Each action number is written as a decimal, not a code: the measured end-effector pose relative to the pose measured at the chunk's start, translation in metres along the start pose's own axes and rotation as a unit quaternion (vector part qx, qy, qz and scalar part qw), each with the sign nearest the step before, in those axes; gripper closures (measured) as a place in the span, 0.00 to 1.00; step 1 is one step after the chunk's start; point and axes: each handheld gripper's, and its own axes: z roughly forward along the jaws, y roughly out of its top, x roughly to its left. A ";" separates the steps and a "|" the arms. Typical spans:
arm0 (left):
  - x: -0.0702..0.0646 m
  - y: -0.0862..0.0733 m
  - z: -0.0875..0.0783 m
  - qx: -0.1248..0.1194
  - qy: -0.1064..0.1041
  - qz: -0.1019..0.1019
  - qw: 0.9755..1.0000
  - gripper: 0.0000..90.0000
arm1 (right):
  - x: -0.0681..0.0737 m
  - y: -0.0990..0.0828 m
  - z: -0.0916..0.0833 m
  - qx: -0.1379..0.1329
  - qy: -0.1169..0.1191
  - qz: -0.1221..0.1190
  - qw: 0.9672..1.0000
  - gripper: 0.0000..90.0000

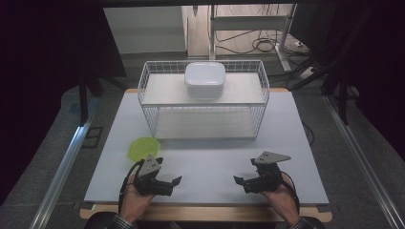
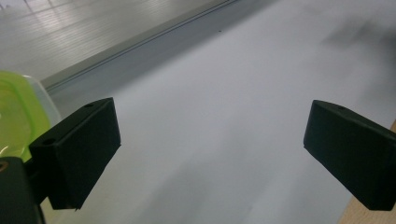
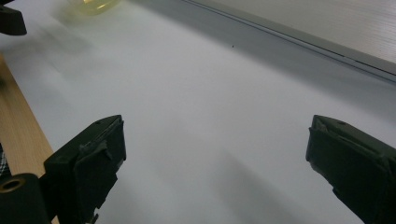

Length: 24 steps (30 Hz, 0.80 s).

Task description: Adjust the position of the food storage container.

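Right now both grippers sit low at the near edge of the worktop (image 1: pixel 210 157), and both are empty. The left gripper (image 1: pixel 177 181) has its fingers (image 2: pixel 77 154) spread wide apart with nothing between them. The right gripper (image 1: pixel 237 180) is the same, wide open and holding nothing.

The thing closest to a gripper is the small green bowl (image 1: pixel 142 147). It sits on the worktop just past the left gripper, a little to the left of it, in front of the wire basket (image 1: pixel 203 123). In the left gripper view the bowl (image 2: pixel 18 112) peeks out behind the left finger, off to the side, not between the fingers.

So what could go wrong? The bowl looks light and thin. If the left gripper goes for it without turning first, one finger could bump the rim and push the bowl away or flip it over. If the fingers pinch the rim too hard, the bowl might bend or pop out. It could also slide into the basket wires, since they are near.

A white lidded box (image 1: pixel 205 79) sits up on the top shelf of the basket, far from both grippers. Reaching for that could mean knocking the wire rim.
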 end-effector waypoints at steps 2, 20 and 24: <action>0.003 0.001 -0.002 0.003 -0.005 -0.003 1.000 0.04 | 0.000 0.000 0.001 0.001 -0.001 0.000 1.000 0.06; 0.054 0.016 -0.036 0.002 0.042 -0.037 0.998 0.77 | -0.002 -0.001 0.005 0.002 -0.007 0.005 1.000 0.06; 0.071 0.019 -0.045 -0.009 0.068 -0.056 0.996 0.94 | -0.001 0.000 0.006 0.000 -0.013 0.004 1.000 0.06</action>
